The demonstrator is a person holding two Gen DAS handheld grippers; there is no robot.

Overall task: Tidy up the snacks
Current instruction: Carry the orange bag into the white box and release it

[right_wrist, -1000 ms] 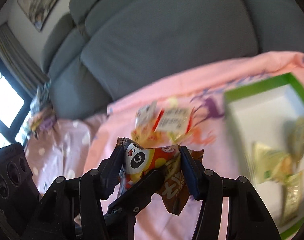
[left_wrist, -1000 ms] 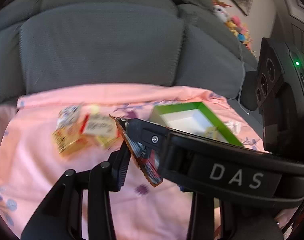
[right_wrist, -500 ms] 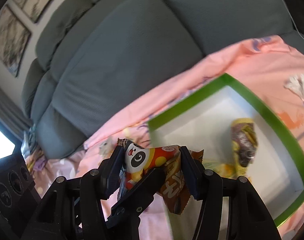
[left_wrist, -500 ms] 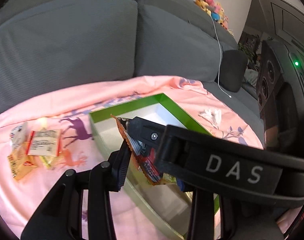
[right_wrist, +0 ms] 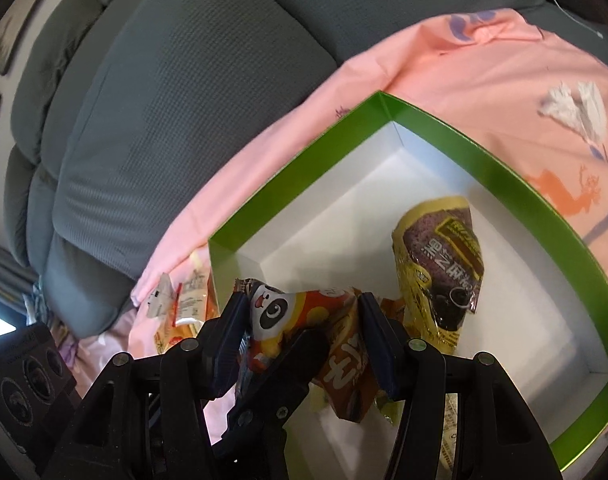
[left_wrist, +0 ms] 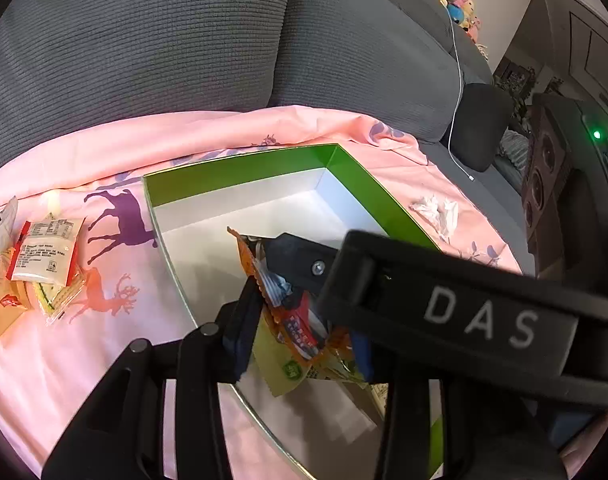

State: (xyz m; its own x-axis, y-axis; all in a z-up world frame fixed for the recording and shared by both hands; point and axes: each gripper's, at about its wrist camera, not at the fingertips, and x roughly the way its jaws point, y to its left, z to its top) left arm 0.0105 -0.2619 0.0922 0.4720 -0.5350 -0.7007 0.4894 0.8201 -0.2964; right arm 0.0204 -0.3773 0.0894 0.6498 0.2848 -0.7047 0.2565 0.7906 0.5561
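Though hidden left, yellow packet (right_wrist: 440, 264) right.

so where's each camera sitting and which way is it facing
Left wrist: rides on the left tongs, angled down into the green box on the pink sheet, sofa behind; its own two fingers and the right tongs crossing in front show.
Right wrist: rides on the right tongs, angled down into the same box, a yellow packet inside; its two fingers and a left finger tip show.
Shared: the box, the loose snack pile, and the panda packet gripped by both tongs.
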